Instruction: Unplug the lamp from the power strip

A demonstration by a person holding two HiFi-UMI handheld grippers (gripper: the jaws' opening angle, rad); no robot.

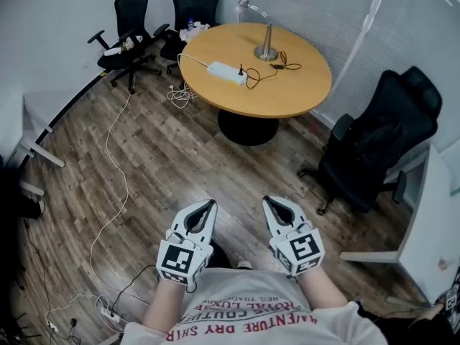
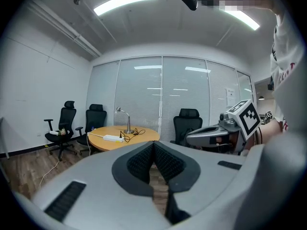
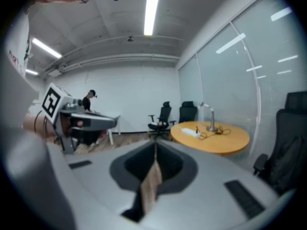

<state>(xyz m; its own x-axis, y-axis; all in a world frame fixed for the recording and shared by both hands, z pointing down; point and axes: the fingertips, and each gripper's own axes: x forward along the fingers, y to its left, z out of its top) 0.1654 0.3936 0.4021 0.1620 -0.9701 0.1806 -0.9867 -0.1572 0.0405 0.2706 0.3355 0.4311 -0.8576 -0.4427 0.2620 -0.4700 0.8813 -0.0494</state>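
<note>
1. Nearest to us, the grey left gripper and the grey right gripper sit side by side, close to our body, both tipped slightly down toward the far table.
2. Both grippers are clenched, with nothing between the jaws.
3. Bare wood-plank floor lies beyond them.
4. Far off, on the round wooden table, the silver desk lamp stands right of the white power strip. A black cable joins them.
</note>
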